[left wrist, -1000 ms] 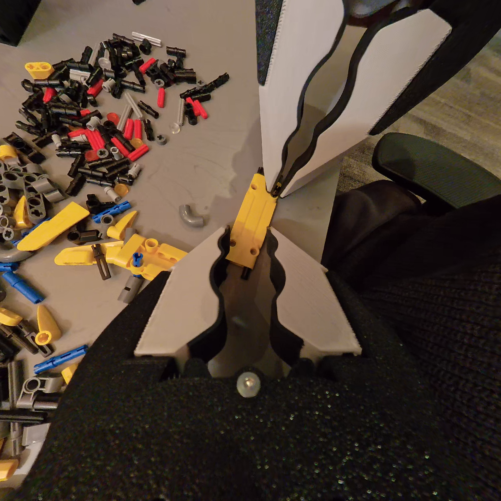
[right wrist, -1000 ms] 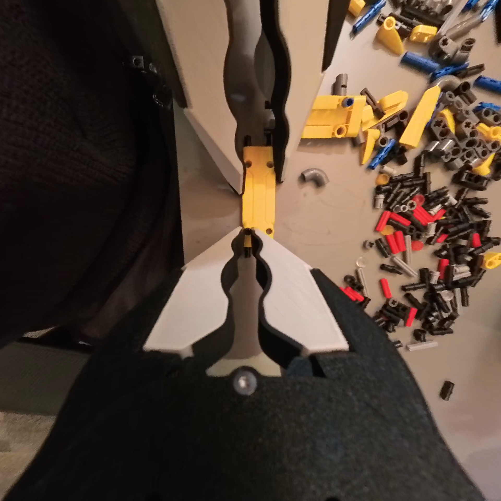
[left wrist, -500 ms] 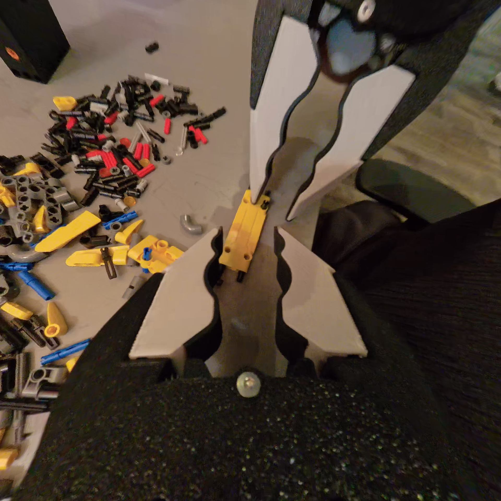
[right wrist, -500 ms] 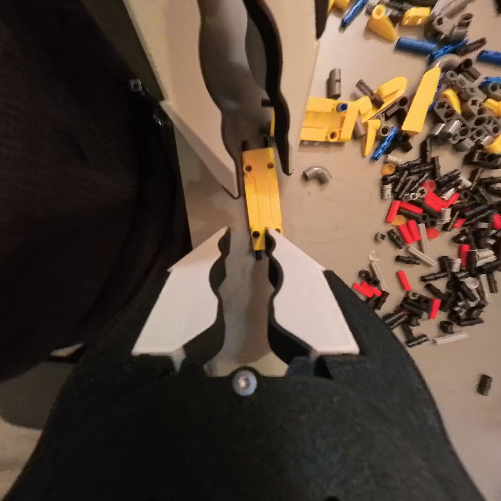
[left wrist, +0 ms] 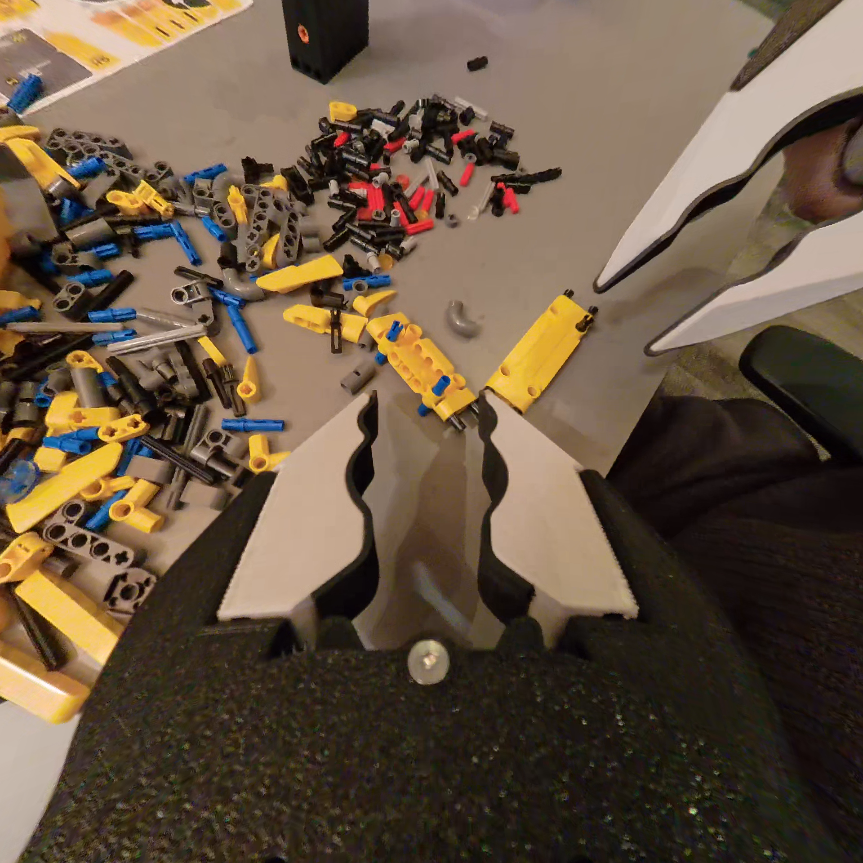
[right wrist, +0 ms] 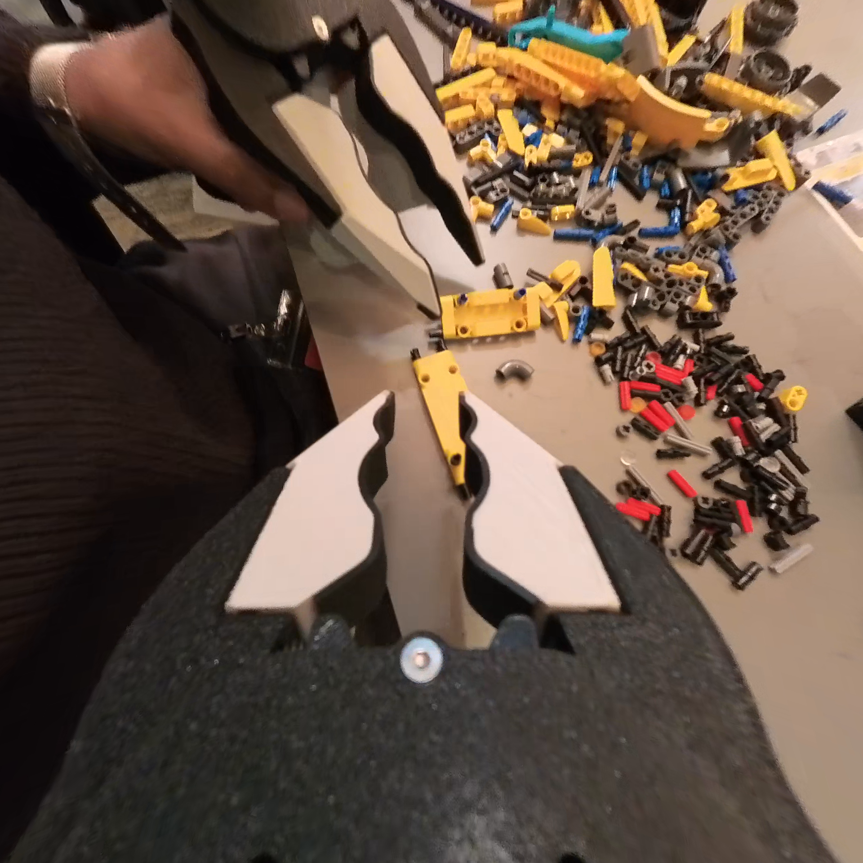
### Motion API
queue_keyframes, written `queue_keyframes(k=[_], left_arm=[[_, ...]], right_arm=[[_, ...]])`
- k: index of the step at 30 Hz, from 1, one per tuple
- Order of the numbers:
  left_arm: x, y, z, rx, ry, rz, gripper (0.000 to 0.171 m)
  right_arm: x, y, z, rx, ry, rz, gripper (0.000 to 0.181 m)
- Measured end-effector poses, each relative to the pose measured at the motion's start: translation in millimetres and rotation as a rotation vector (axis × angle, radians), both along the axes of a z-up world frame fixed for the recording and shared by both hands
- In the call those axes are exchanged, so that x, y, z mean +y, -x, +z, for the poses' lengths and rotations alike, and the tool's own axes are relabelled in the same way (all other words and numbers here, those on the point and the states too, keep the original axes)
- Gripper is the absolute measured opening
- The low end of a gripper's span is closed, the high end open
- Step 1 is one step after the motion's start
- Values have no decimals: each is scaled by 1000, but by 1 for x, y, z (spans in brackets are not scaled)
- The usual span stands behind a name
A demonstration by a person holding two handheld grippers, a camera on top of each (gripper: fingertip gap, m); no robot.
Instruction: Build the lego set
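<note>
Grey table (left wrist: 583, 140), big scatter of loose building parts (left wrist: 140, 373) across its left side, and a separate heap of black and red pins (left wrist: 397, 187) farther back. Black box (left wrist: 322, 32) stands at the far edge.

My left gripper (left wrist: 425, 399) is spread wide and empty, tips low over the table near its front edge. My right gripper (right wrist: 425, 397) is also spread wide and grips nothing.

The yellow panel (left wrist: 537, 355) lies flat on the table near that edge, free of both grippers. Its near end is just beside my left gripper's right-hand fingertip, its far end near the right gripper's tips. The yellow block assembly (left wrist: 420, 364) with blue pins lies just left of it, by my left tips. A small grey elbow piece (left wrist: 460, 320) sits between them, farther back.
</note>
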State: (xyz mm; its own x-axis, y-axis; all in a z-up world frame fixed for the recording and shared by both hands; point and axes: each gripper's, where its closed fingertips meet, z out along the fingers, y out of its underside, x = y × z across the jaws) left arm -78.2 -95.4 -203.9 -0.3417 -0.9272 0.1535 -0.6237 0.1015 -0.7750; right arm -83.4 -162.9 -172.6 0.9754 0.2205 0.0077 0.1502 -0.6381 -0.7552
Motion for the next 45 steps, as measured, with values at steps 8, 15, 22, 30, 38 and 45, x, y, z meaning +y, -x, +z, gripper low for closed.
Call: queue_keyframes(k=[8, 15, 22, 30, 38, 45], left_arm=[[-7, -7, -10, 76, 7, -12, 29], [2, -5, -2, 37, 52, 35, 17], [4, -3, 55, -164, 441, 42, 17], [-10, 6, 97, -366, 639, -15, 16], [-13, 10, 110, -473, 690, -24, 17], [-5, 13, 112, -480, 794, -35, 19]], right_arm=[[9, 1, 5, 1, -122, -50, 27], [19, -9, 10, 92, -239, -157, 27], [33, -8, 24, 232, -352, -238, 27], [52, 11, 72, 590, -604, -173, 32], [55, 14, 70, 712, -573, -141, 23], [54, 12, 72, 593, -580, -118, 7]])
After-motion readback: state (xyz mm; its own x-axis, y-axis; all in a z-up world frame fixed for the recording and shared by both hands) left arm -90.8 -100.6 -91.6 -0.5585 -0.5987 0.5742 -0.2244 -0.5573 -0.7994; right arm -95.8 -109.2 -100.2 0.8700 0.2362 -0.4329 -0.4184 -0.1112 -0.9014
